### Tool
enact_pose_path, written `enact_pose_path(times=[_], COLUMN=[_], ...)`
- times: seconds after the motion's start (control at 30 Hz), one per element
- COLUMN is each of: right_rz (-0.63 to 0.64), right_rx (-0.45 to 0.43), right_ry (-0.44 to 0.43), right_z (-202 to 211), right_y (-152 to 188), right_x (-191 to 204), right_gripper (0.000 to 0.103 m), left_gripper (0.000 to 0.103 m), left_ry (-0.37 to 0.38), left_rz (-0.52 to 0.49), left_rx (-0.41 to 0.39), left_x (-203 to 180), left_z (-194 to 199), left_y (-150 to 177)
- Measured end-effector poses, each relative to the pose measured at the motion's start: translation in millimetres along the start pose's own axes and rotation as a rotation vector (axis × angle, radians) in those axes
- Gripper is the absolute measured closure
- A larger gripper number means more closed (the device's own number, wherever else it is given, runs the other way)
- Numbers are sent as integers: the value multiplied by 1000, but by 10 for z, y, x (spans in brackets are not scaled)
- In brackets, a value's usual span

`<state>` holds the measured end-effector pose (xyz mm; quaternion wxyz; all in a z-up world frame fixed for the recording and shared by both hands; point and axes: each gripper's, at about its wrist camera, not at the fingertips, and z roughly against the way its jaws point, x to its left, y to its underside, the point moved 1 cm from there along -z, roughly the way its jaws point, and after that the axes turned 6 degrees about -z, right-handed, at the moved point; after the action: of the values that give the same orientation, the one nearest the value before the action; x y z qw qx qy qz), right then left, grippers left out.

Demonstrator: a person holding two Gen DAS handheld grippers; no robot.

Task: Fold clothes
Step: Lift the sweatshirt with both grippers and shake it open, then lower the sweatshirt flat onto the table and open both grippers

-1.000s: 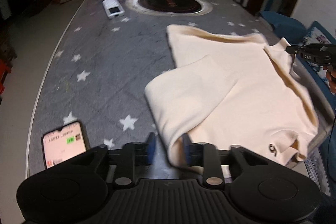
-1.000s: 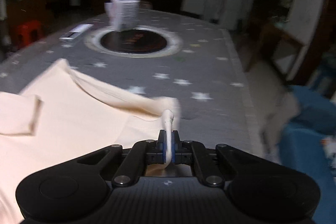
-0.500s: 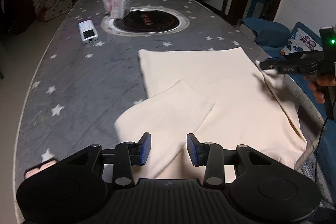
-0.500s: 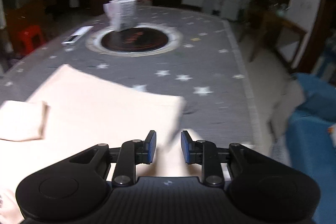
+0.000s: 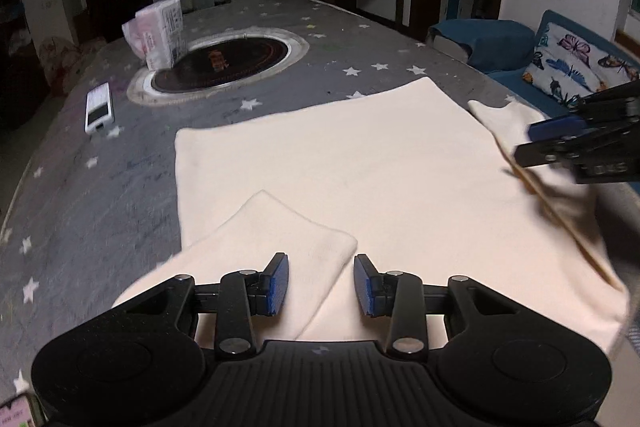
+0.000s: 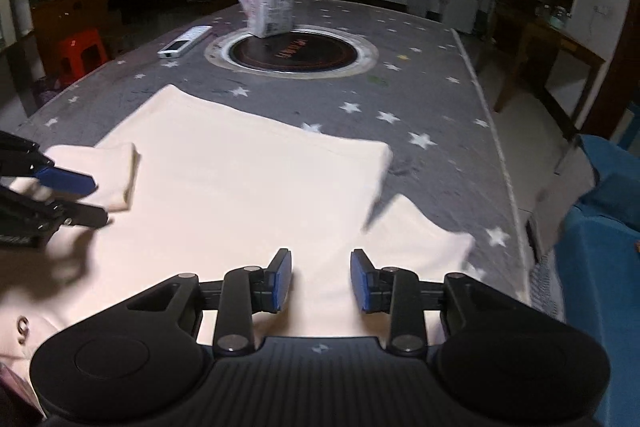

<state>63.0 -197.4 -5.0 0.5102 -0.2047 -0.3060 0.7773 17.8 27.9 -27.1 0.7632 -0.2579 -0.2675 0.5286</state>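
Lying spread flat on the star-patterned grey desk (image 5: 100,187): a cream shirt (image 5: 360,167), left sleeve (image 5: 276,239) folded inward over the body, right sleeve (image 6: 420,239) resting at the desk's right side. Hovering over the left sleeve: the left gripper (image 5: 321,283), jaws closing yet apart, pads not pressing cloth. Hovering by the right sleeve: the right gripper (image 6: 321,281), jaws opening, gripping nothing. Sitting farther back: a round inset hob (image 5: 222,61), a paper-wrapped pack (image 5: 158,31) and a white remote (image 5: 99,107).
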Motion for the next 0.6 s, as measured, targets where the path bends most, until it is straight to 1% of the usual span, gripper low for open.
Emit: enact_pose_path(times=[0.03,0.07,0.1,0.17,0.33,0.4,0.43,0.53,0.57,0.6], right_rz=[-14,-28,-43,-74,-108,-128,-133,-128,-127,-123], right_rx=[0,0,1,-7,-22,-11,-4,-5,-10,-22], right_ry=[5,10,15,17,33,36,44,61,62,78], right_z=[2,3,5,-9,-153,-250,-298,-337,-334,-300], right_y=[6,12,18,7,-51,-62,-60,-25,-11,1], right_x=[-27,-54,-82,-118,-137,-148,-149,-149,-149,-152], right_gripper=[71,71,71,71,71,72,75,92,95,100], left_gripper=[73,84,92,97,98,98,98,98,98,98], left_ry=[-15,-15,-16,-15,-96,-148,-176,-242,-263,-285], left_rz=[-15,-12,-9,27,138,189,219,299,322,344], left_rx=[-8,-12,-16,-21,-69,-85,-92,-97,-96,-96], left_x=[-23,-23,-20,44,369,559,670,954,1041,1126], left_z=[-17,-18,-17,22,298,446,531,724,783,840], left_y=[-3,-8,-12,-7,60,105,136,257,309,360])
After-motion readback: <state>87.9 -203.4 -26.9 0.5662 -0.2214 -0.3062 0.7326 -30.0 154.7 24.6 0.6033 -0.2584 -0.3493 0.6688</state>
